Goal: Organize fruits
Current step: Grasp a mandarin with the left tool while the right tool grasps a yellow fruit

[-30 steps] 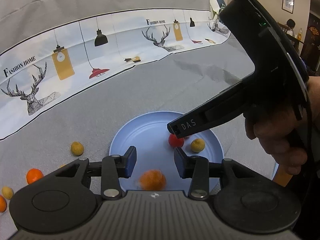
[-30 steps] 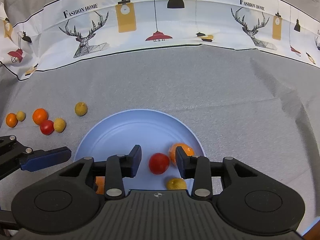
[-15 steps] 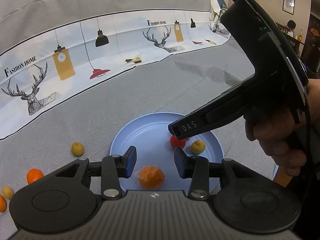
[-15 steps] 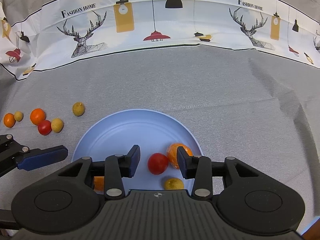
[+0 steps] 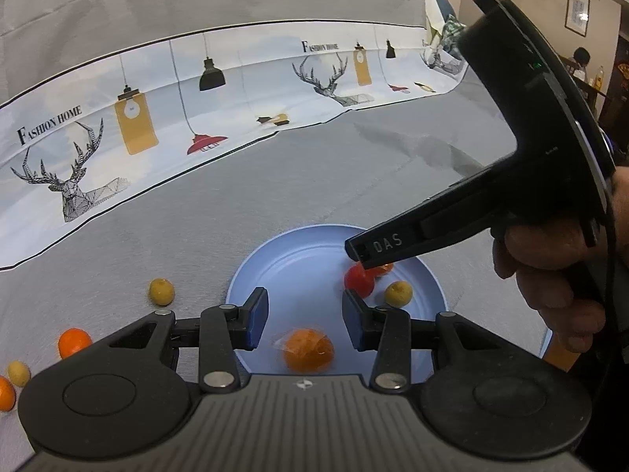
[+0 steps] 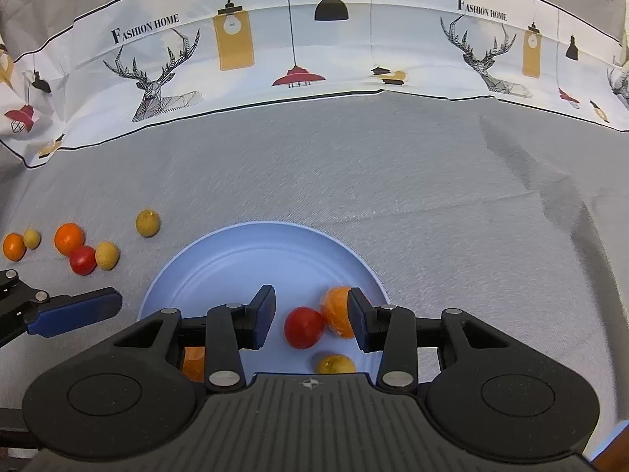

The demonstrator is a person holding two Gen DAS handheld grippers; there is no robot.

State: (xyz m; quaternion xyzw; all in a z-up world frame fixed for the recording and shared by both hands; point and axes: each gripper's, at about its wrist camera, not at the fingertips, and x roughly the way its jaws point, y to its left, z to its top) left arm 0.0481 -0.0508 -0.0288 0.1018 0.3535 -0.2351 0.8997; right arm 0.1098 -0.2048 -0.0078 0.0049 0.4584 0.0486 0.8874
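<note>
A light blue plate [image 5: 298, 259] [image 6: 236, 259] lies on the grey cloth. On it are a wrapped orange [image 5: 308, 350], a red tomato [image 5: 357, 281] [image 6: 303, 327], a yellow-green fruit [image 5: 398, 293] [image 6: 336, 364] and another orange [image 6: 339, 314]. My left gripper [image 5: 306, 320] is open and empty just above the wrapped orange. My right gripper [image 6: 311, 318] is open and empty over the tomato; its black finger [image 5: 377, 249] shows in the left wrist view.
Loose fruits lie on the cloth left of the plate: a yellow-green one [image 6: 148, 223], an orange [image 6: 69, 238], a tomato [image 6: 82, 260], a yellow one [image 6: 107, 255] and more at the edge [image 6: 14, 246]. A printed deer fabric [image 6: 314, 51] rises behind.
The wrapped orange has come to rest on the plate below my open left gripper, which has lifted back slightly. My right gripper has stayed open over the tomato, barely moving.
</note>
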